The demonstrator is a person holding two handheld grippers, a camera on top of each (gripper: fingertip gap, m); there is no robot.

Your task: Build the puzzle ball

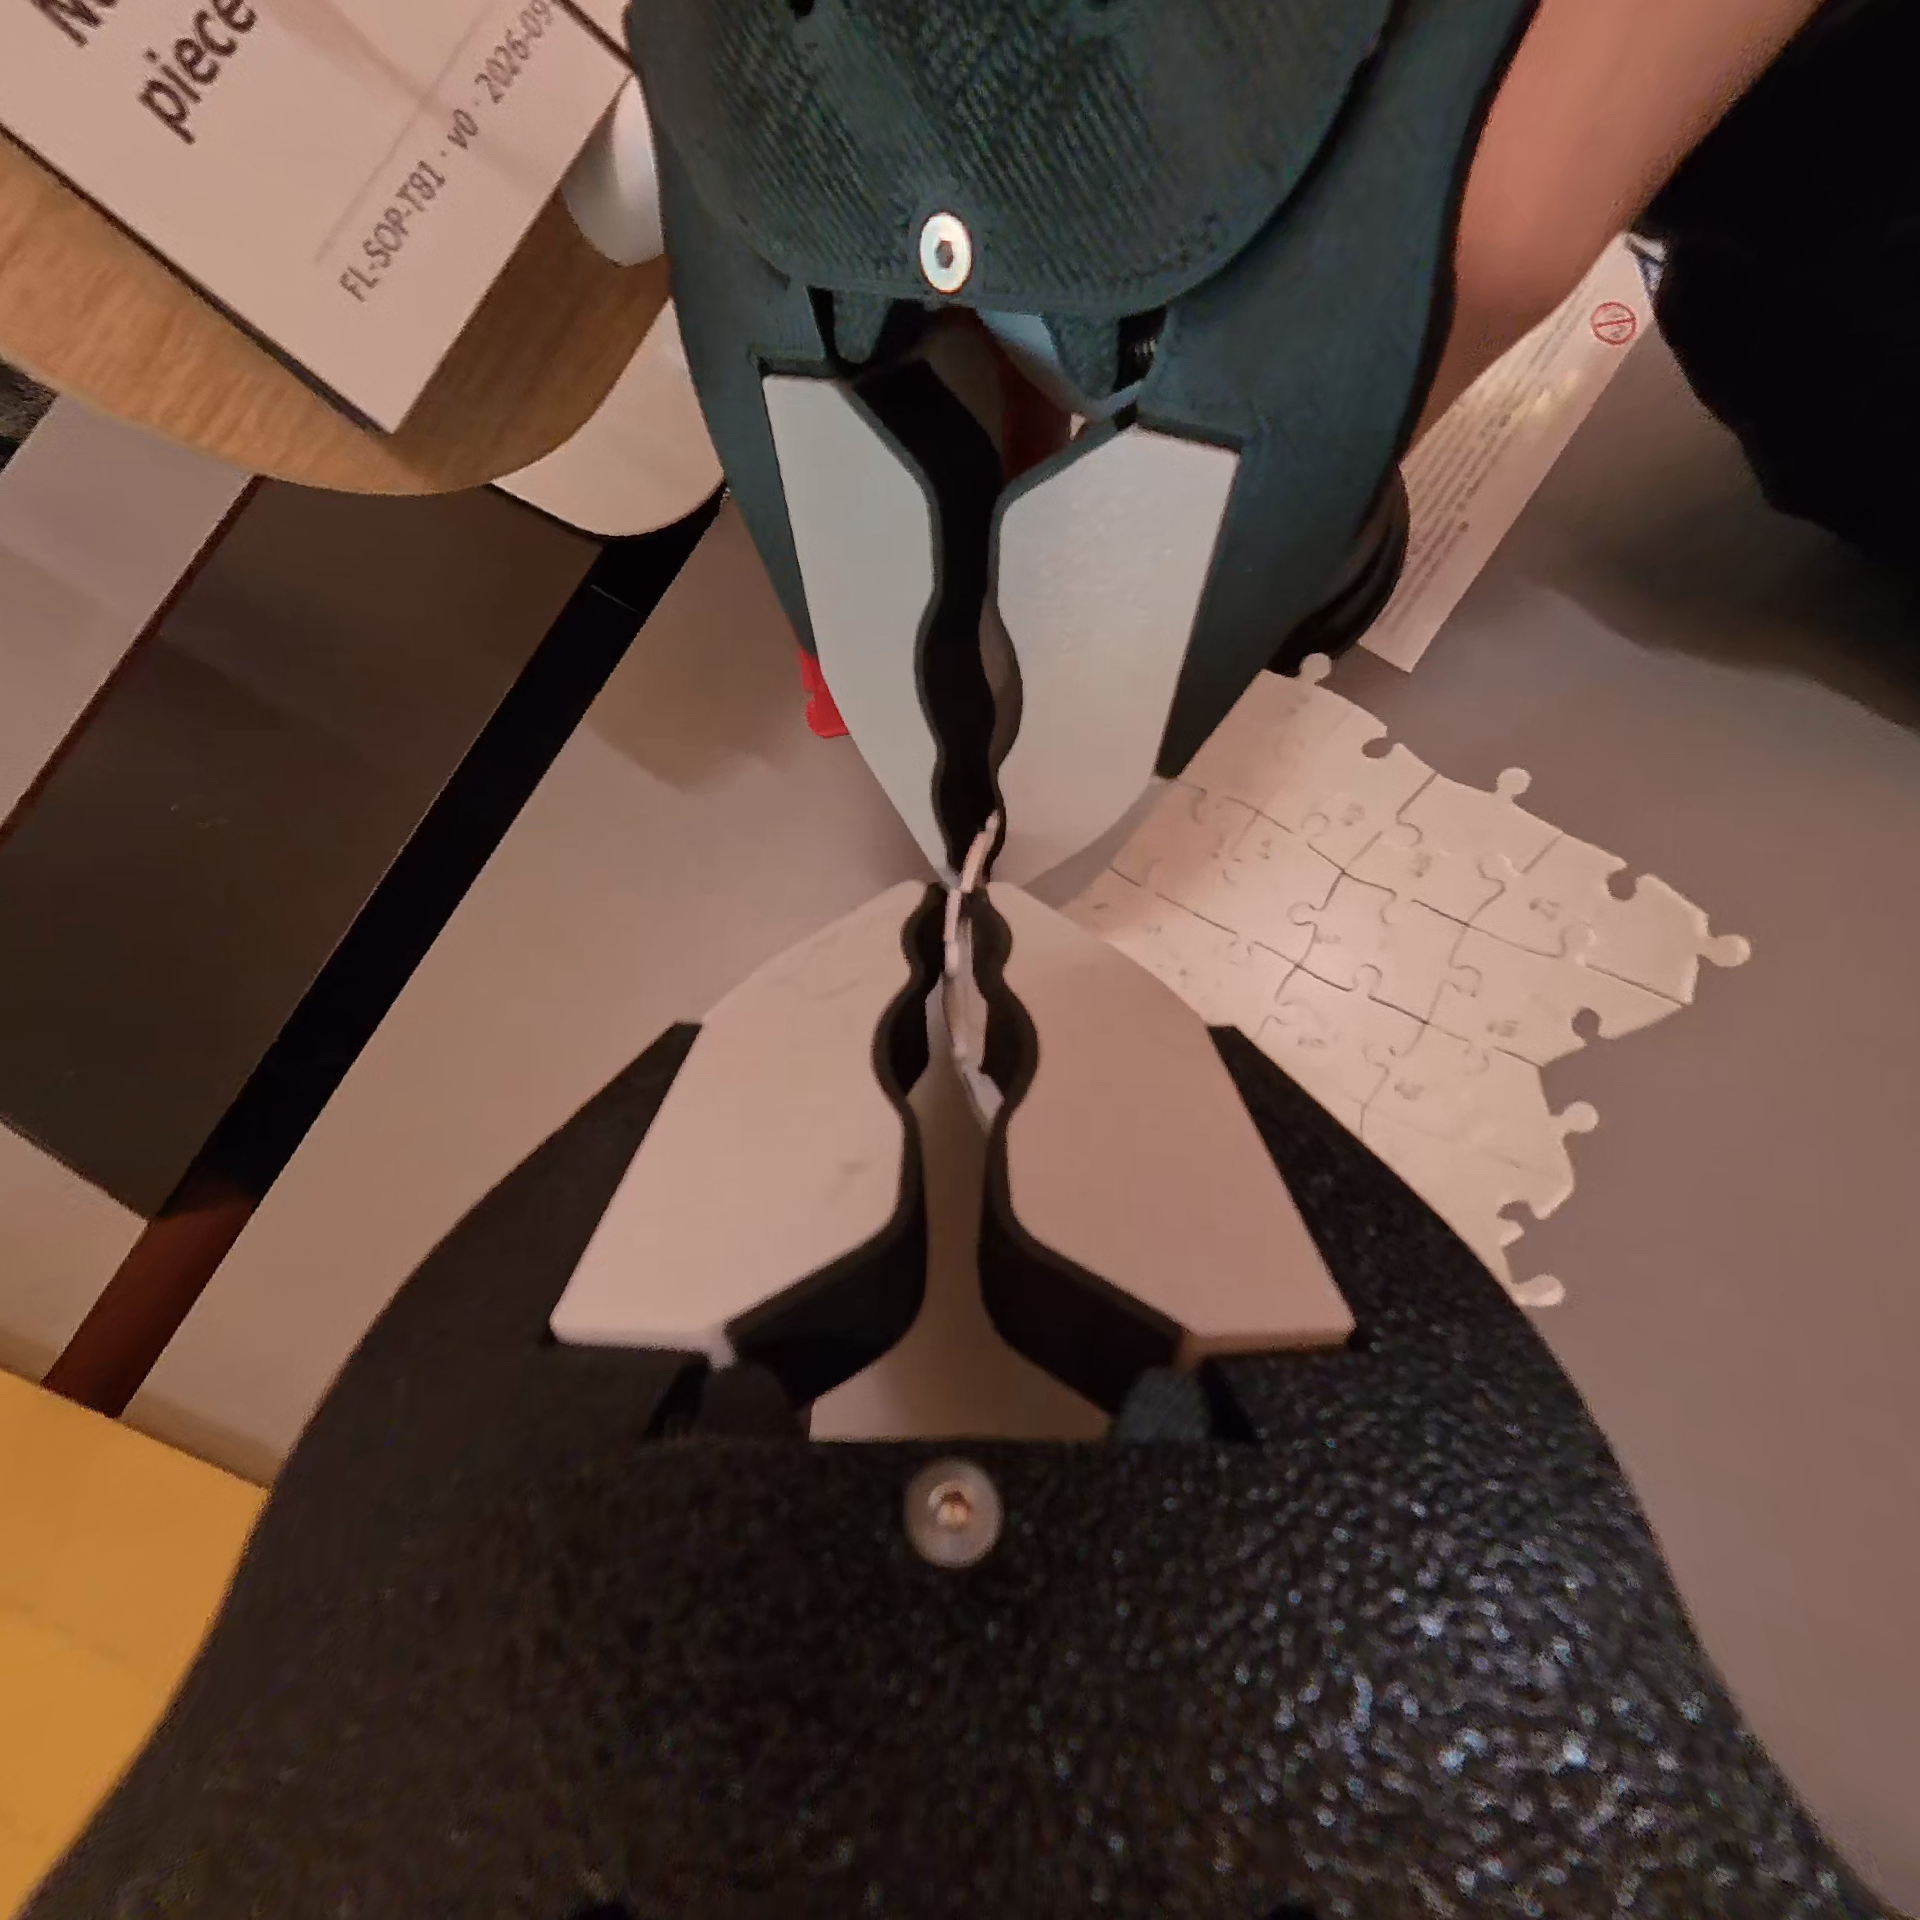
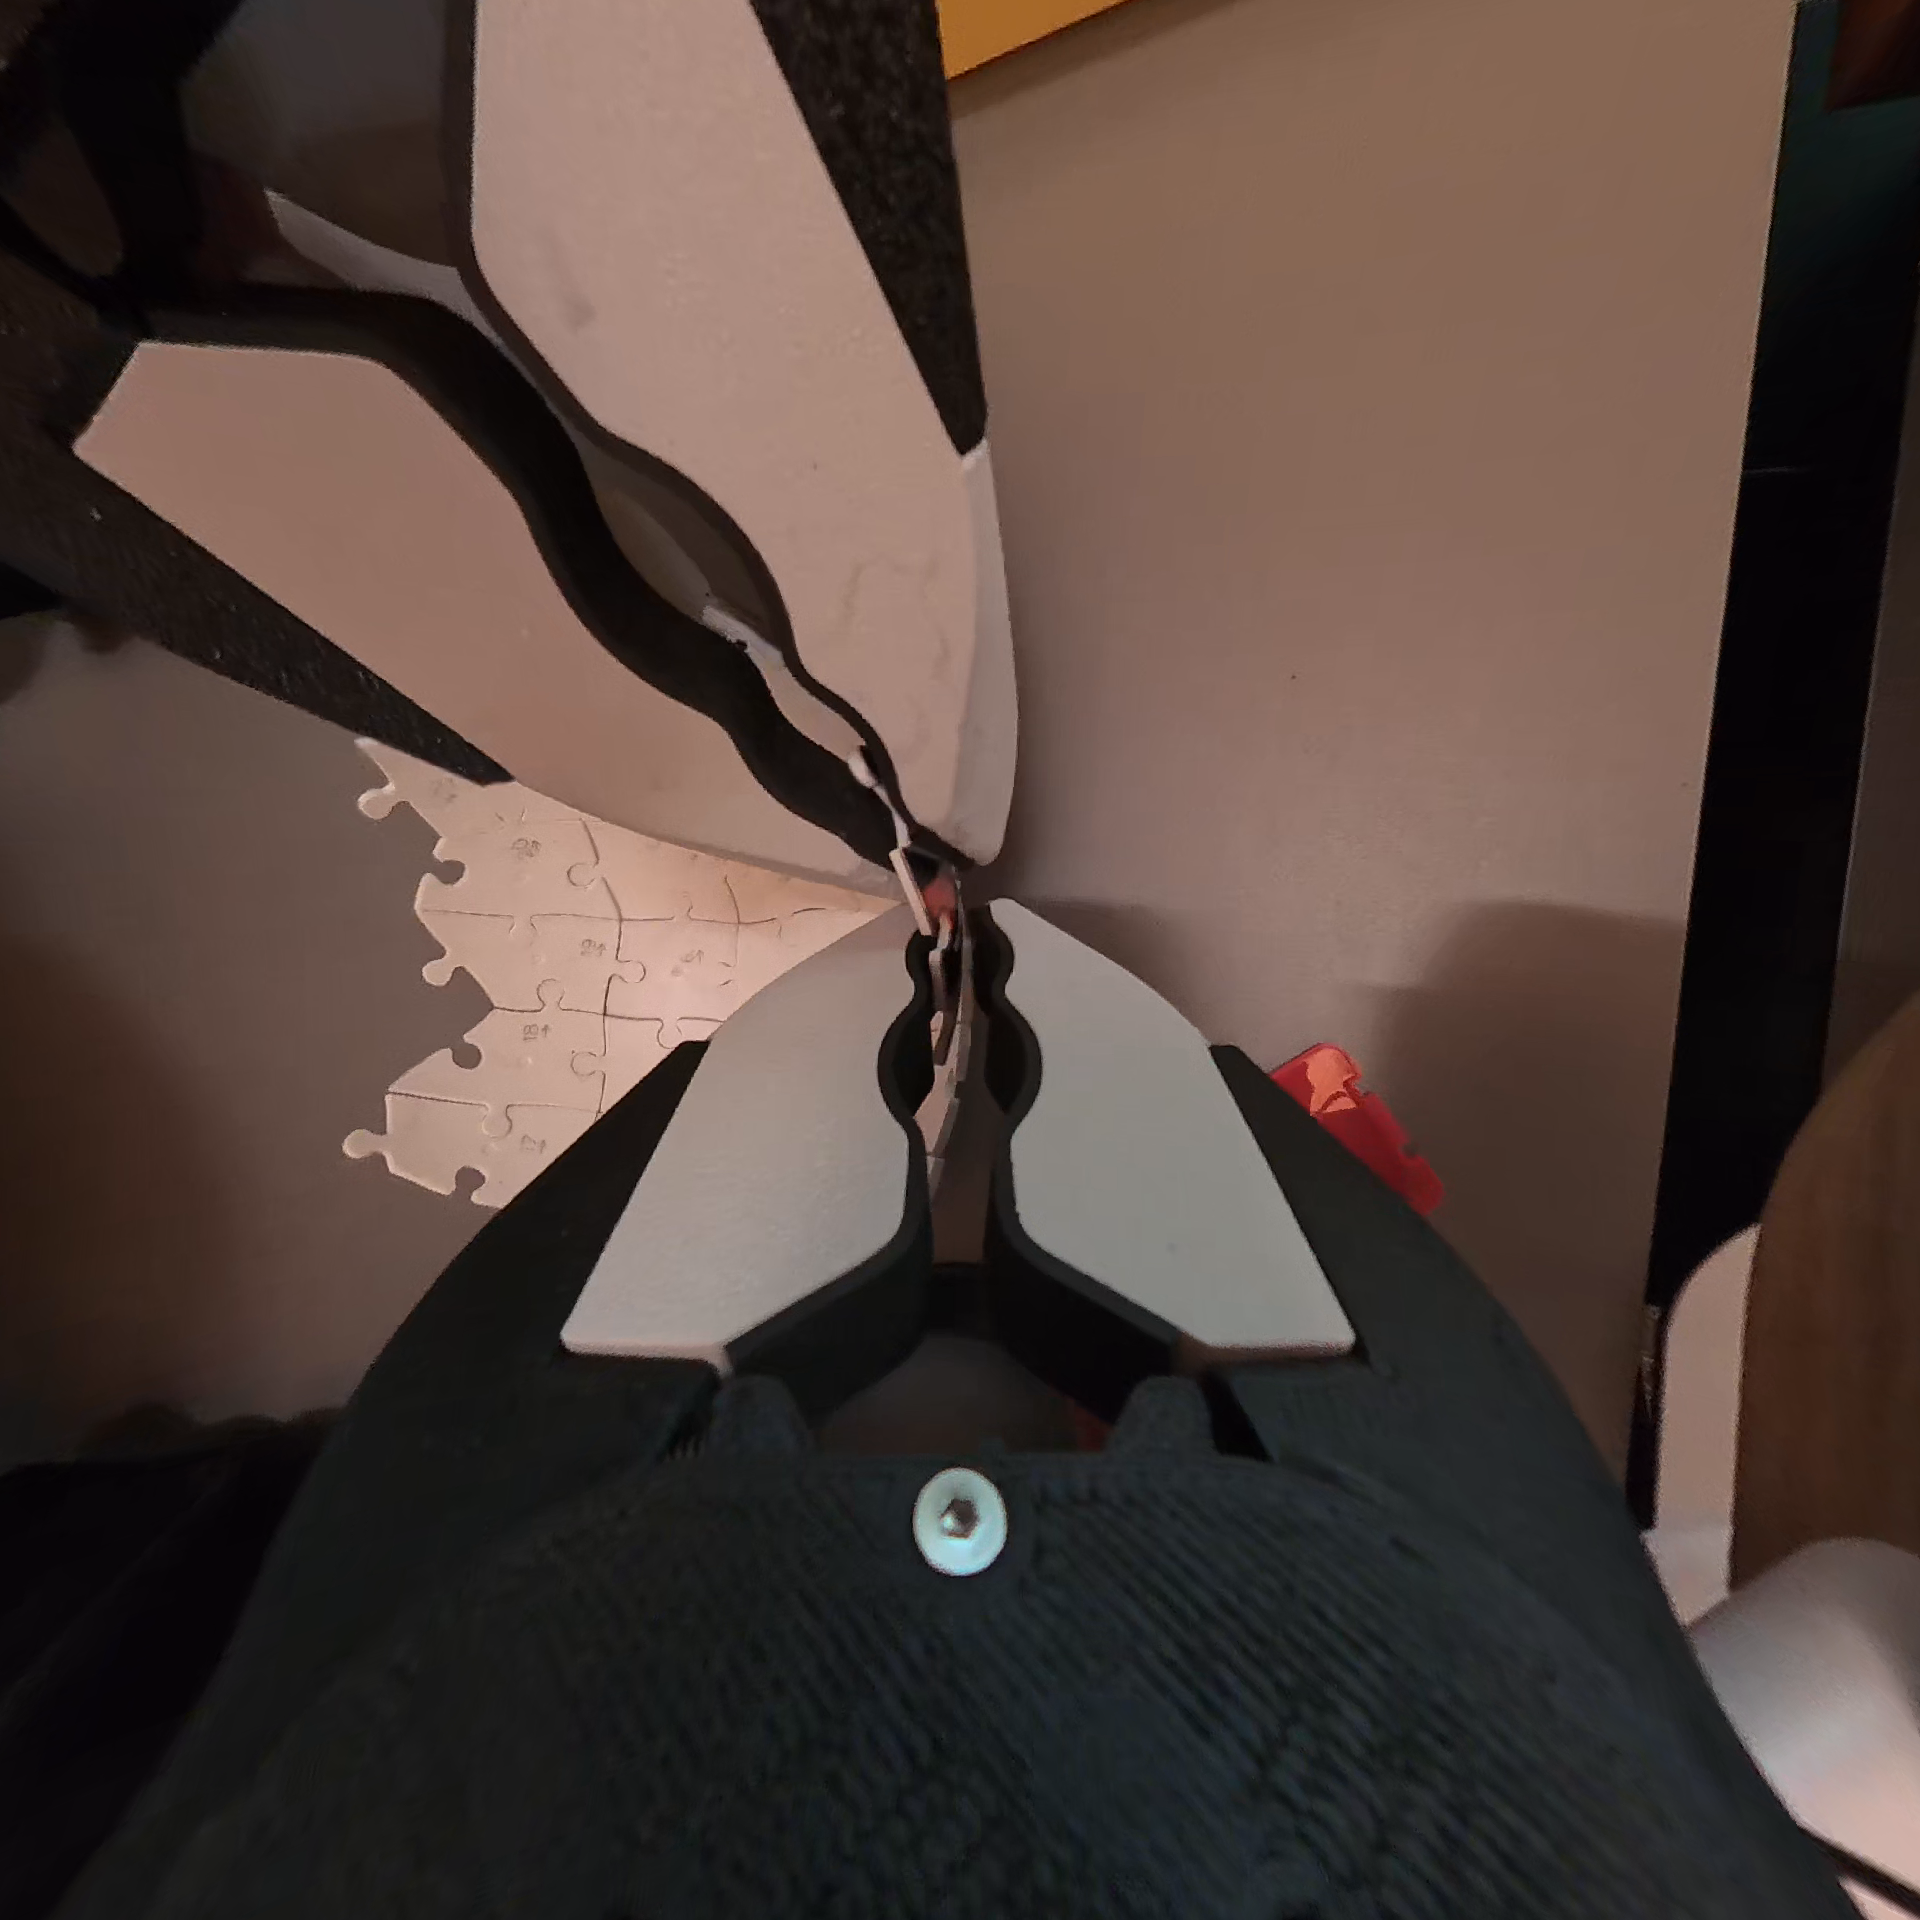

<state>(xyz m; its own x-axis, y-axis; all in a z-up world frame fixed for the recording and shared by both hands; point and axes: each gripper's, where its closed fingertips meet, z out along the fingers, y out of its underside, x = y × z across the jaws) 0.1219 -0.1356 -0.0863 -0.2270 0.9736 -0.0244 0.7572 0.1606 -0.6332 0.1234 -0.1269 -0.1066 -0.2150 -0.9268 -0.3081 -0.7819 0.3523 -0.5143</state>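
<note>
Right in front of you, your left gripper (image 1: 961, 914) is pinched down on a thin white piece (image 1: 966, 1023), seen edge-on between the black pads. Nose to nose with it, your right gripper (image 1: 971, 831) is nipping its own piece (image 2: 948, 997) the same way, jaws nearly closed with only the plastic between them. The two tips all but touch, and the pieces meet edge to edge in the gap, held up off the table (image 1: 623, 935).

These pieces look light, thin and slightly curved, stiff enough to hold shape but likely to bend or skid if you squeeze hard. Smooth plastic on ribbed pads can twist, so keep your hold on the body and leave the tab and socket free to click. Whether they have locked yet, I cannot tell; the joint is hidden by the tips.

Just beyond, flat on the table, lies the built panel (image 1: 1403, 935), a sheet of joined pieces with tabs showing around its edge. A red piece (image 2: 1351, 1122) sits off beside your right gripper. Farther out, a paper sheet (image 1: 1486, 457) lies on the table, with a card (image 1: 312, 156) on a wooden top.
</note>
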